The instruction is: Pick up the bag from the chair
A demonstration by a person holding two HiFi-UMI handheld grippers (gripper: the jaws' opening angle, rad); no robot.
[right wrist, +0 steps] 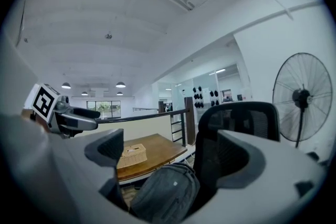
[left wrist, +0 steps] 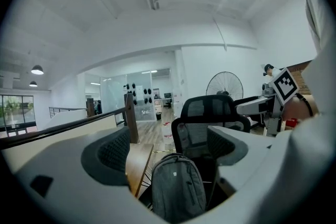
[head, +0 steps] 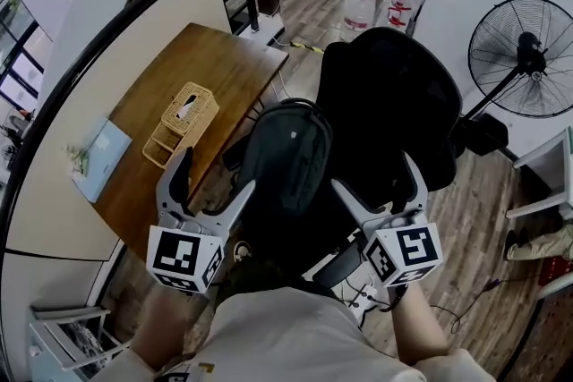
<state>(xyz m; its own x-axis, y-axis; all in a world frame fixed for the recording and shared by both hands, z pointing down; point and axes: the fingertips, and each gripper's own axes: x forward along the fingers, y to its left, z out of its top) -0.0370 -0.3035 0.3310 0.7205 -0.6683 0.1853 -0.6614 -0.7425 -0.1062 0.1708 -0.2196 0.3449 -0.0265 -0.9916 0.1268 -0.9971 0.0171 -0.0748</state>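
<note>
A dark grey backpack [head: 285,158] stands upright on the seat of a black mesh office chair [head: 394,98], leaning against its backrest. The backpack [left wrist: 177,189] shows low between the jaws in the left gripper view, and the backpack [right wrist: 164,192] shows likewise in the right gripper view. My left gripper [head: 213,178] hangs open just left of the bag, apart from it. My right gripper [head: 374,176] is open at the bag's right, also apart. Nothing sits between either pair of jaws.
A wooden desk [head: 224,67] stands left of the chair with a wicker tissue box [head: 189,110] and a light blue book [head: 101,158]. A standing fan [head: 522,58] is at right, white jugs [head: 360,9] behind. A curved black railing [head: 116,22] runs along the left.
</note>
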